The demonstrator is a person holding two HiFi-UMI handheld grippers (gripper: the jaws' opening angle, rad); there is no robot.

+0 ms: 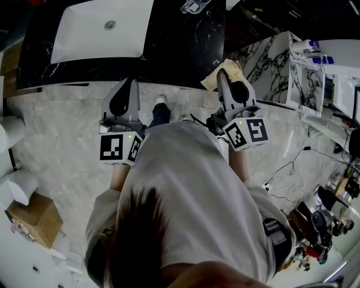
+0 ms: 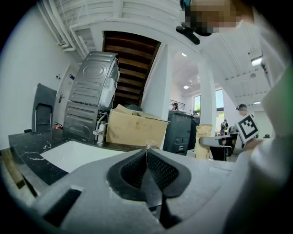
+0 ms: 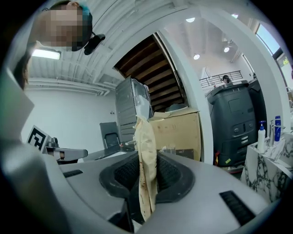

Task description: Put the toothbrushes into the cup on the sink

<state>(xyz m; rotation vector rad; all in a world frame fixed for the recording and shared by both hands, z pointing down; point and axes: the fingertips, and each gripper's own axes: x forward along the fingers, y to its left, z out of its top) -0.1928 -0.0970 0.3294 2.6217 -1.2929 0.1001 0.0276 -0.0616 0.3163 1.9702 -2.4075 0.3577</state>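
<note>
No toothbrush shows in any view. The white sink basin lies in a black marble counter ahead of me. A small clear cup seems to stand far off past the right jaws, too small to be sure. My left gripper points at the counter, its jaws closed together with nothing between them. My right gripper is shut on a beige stained cloth, which stands up between the pads and sticks out past the tips.
A faucet sits at the counter's far edge. A white marble cabinet with bottles stands at the right. Behind the counter are a cardboard box, a grey washing machine and dark bins. Cables lie on the floor.
</note>
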